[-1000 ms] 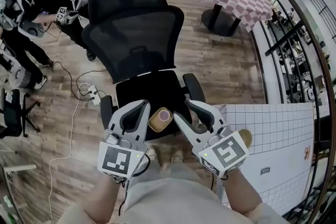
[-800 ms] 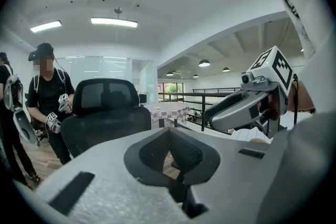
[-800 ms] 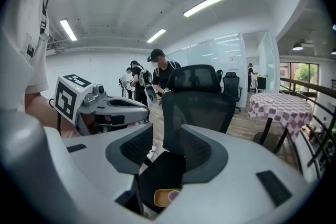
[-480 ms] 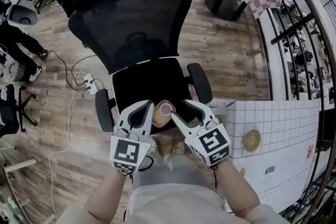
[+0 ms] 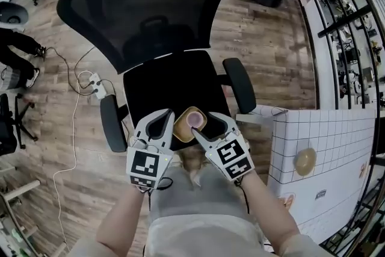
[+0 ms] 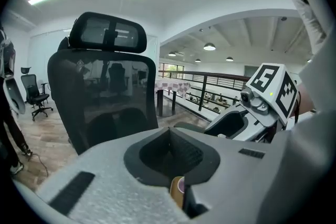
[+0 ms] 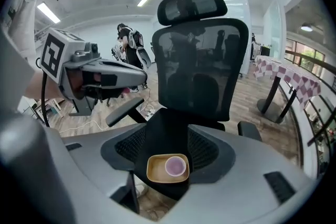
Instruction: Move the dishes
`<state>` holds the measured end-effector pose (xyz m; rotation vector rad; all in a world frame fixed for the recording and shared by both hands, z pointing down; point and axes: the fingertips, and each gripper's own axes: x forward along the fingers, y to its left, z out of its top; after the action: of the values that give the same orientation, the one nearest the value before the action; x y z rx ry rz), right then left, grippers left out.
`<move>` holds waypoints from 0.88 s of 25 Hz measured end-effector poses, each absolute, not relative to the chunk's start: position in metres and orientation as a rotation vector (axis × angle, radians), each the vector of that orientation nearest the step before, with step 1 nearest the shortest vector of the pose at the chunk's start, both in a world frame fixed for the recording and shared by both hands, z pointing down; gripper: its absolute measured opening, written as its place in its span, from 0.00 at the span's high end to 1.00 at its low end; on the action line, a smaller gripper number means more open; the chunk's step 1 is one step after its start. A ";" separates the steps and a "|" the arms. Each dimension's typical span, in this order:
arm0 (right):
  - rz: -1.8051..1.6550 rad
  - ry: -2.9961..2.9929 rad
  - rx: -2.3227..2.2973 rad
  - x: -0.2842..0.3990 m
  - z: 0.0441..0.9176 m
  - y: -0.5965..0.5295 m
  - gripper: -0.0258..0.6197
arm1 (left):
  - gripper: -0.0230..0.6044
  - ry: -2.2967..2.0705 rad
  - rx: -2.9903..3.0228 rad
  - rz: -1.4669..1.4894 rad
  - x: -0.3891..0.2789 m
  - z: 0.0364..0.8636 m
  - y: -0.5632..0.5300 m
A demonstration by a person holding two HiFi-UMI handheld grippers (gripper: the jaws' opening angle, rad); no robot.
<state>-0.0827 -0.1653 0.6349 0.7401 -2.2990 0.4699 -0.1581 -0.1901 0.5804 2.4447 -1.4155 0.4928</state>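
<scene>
On chair seat [image 5: 162,87] front: tray [image 5: 182,127] with pink cup [image 5: 194,120]; left gripper [image 5: 163,114] closed, empty; right gripper [image 5: 212,122] jaws apart, empty; both now nearer, flanking tray; pickup likely imminent

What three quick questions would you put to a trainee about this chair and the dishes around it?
1. True or false: the pink cup stands inside the tan square dish.
2. The tan square dish lies on: A) a stool, B) the black chair seat, C) a sink.
3. What round thing lies on the white gridded table?

Key: 1 true. 2 B. 3 a tan bowl.
</scene>
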 end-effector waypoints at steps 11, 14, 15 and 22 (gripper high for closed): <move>0.512 -2.150 0.643 -0.078 0.779 -0.155 0.57 | 0.94 -1.304 2.324 0.575 -0.157 0.715 -0.175; 0.511 -2.118 0.630 -0.076 0.811 -0.153 0.56 | 0.94 -1.291 2.305 0.601 -0.155 0.743 -0.172; 0.504 -2.104 0.624 -0.075 0.821 -0.153 0.55 | 0.94 -1.285 2.299 0.610 -0.154 0.752 -0.172; 0.423 -1.993 0.612 -0.071 0.869 -0.153 0.51 | 0.94 -1.249 2.248 0.658 -0.156 0.800 -0.168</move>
<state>-0.0711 -0.1534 0.8685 0.6124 -1.9933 0.4230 -0.1560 -0.1676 0.8001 2.2484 -1.2488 0.6581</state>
